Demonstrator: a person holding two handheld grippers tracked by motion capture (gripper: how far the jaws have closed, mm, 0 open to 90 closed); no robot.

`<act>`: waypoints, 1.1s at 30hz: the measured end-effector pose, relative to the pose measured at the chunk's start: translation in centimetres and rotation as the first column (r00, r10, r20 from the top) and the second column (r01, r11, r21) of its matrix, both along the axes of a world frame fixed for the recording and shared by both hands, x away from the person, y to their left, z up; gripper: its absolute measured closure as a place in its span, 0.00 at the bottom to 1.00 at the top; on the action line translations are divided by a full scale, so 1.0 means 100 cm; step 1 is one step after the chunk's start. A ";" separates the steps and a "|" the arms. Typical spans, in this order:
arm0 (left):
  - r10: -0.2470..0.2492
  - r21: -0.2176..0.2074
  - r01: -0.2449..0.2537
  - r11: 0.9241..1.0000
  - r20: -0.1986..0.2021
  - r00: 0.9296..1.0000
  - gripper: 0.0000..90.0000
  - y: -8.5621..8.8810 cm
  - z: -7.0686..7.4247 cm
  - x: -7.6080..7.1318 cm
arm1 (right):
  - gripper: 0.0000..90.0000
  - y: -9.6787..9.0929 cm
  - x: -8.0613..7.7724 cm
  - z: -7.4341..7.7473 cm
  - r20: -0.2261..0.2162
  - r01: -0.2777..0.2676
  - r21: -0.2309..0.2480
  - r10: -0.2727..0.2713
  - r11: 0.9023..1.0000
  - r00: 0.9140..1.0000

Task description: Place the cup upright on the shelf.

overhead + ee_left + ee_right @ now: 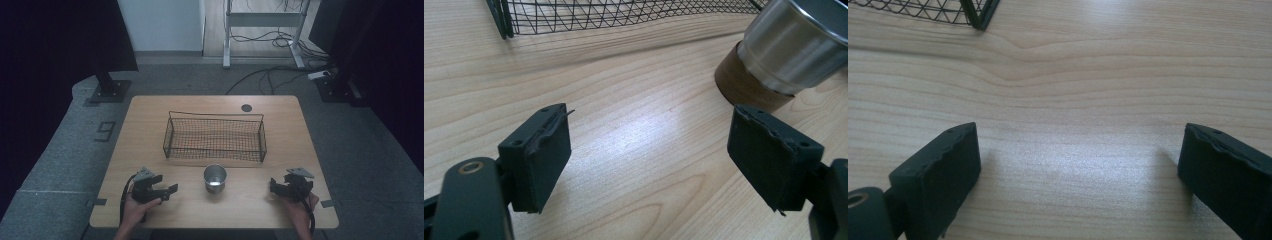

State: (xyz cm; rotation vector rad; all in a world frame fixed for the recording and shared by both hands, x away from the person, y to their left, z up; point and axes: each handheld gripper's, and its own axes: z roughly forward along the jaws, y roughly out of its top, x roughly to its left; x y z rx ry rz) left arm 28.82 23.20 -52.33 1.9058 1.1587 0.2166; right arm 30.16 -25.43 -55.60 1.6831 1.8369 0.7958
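steel cup (215, 178) upright on bench (150, 107), centre-front, just in front of wire basket (215, 137), btwn both grippers | L gripper (170, 191) low over bench left of cup, fingers (541, 157) apart, nothing btwn | R gripper (274, 187) right of cup, fingers (940, 172) apart, nothing held

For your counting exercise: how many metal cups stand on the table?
1. The metal cup stands upright on the table, just in front of the wire basket, between the two grippers. The basket looks empty, so none seems hidden.
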 end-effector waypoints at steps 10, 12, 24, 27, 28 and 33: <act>0.025 -0.012 -0.024 1.000 0.023 0.999 0.20 0.003 0.003 0.001 | 0.04 -0.001 -0.002 0.000 0.001 -0.016 -0.002 0.016 1.000 1.000; 0.023 -0.026 -0.022 0.999 0.040 0.999 0.19 0.005 0.006 0.001 | 0.05 -0.001 -0.003 0.000 0.003 -0.012 -0.001 0.012 1.000 1.000; 0.009 -0.025 -0.007 1.000 0.081 0.997 0.18 0.004 0.015 0.000 | 0.05 -0.001 -0.003 0.000 0.003 -0.016 -0.001 0.016 1.000 1.000; 0.017 -0.035 -0.014 0.999 0.092 0.996 0.19 0.003 0.018 -0.001 | 0.05 -0.001 -0.002 0.000 0.003 -0.019 -0.001 0.019 1.000 1.000; 0.015 -0.037 -0.012 0.999 0.094 0.995 0.19 0.002 0.019 -0.002 | 0.05 -0.001 -0.002 0.000 0.003 -0.021 0.000 0.021 1.000 1.000; -0.006 -0.046 0.011 0.999 0.113 0.994 0.19 -0.003 0.027 -0.005 | 0.05 -0.001 -0.002 0.000 0.003 -0.024 0.000 0.024 1.000 1.000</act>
